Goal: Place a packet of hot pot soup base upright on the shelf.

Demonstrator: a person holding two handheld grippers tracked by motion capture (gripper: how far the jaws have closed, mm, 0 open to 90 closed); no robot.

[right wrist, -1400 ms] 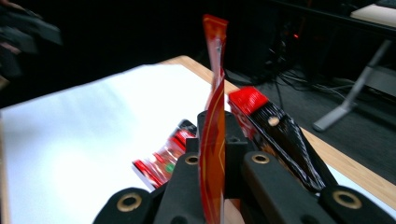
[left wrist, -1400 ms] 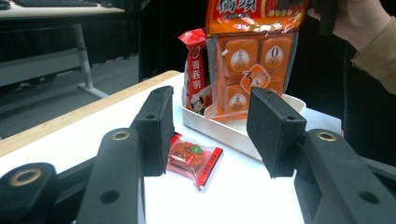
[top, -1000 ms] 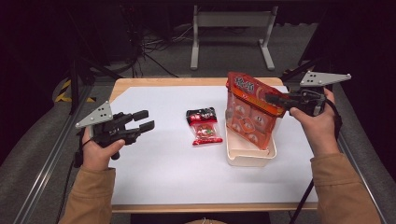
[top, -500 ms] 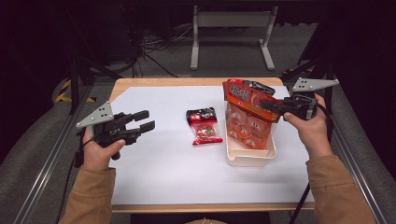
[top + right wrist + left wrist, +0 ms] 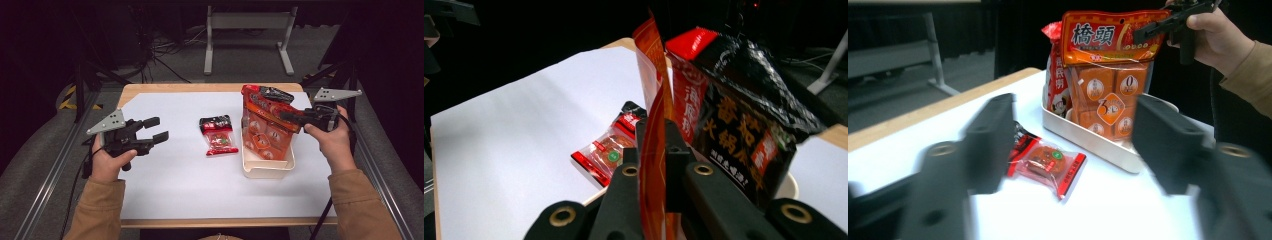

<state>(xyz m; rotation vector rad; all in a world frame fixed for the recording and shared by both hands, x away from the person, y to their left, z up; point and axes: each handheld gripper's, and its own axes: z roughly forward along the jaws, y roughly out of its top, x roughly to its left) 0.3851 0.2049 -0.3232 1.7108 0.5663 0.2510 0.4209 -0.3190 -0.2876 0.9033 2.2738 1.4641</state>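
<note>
An orange bag of cubes [image 5: 265, 132] stands upright in the white tray [image 5: 267, 169] at the right of the table. My right gripper [image 5: 286, 115] is shut on the bag's top edge. In the right gripper view the jaws pinch that thin orange edge [image 5: 653, 100] at my right gripper [image 5: 655, 134]. A red and black bag [image 5: 734, 120] stands just behind it in the tray. A small red snack packet [image 5: 218, 135] lies flat on the white table centre. My left gripper [image 5: 152, 130] hovers at the left with nothing between its jaws, which have just been opening.
The left gripper view looks past its blurred jaws at the snack packet [image 5: 1048, 161], the tray [image 5: 1088, 142], the orange bag [image 5: 1108, 65] and the other hand's gripper [image 5: 1148, 31]. Metal rails run along both table sides. A grey stand and cables sit on the floor beyond.
The right hand has sunk a little, bringing the orange bag lower into the tray. The left gripper's jaws stand wider apart than before; that hand has stayed in place.
</note>
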